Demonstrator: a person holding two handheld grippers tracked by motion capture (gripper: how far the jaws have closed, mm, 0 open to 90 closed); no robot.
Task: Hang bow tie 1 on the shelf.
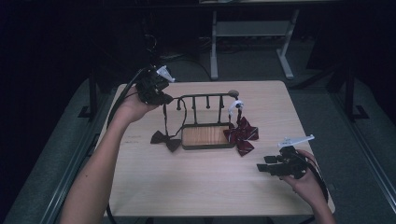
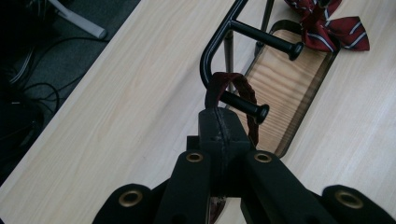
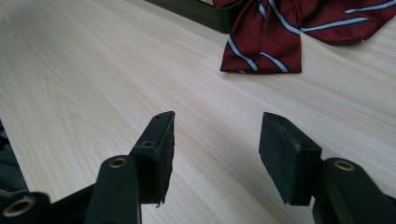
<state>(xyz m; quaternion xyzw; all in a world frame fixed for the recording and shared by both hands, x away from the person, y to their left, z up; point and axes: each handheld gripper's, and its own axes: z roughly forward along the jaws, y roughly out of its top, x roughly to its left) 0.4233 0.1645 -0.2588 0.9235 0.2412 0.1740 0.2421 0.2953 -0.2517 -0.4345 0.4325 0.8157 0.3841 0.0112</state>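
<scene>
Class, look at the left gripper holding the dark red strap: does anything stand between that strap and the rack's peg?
Nothing visible does. The left gripper is shut on the strap, whose loop already hangs over the end peg of the rack.

Open right claw (image 3: 215,154), striped bow tie (image 3: 299,32) — table (image 3: 93,70)

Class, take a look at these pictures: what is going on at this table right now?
A person is hanging bow ties on a black peg rack with a wooden tray base. The left hand-held gripper is shut on the dark red strap of the plain bow tie, looping it over the rack's end peg. The right hand-held gripper rests open above the table, near a striped bow tie lying beside the rack.
</scene>
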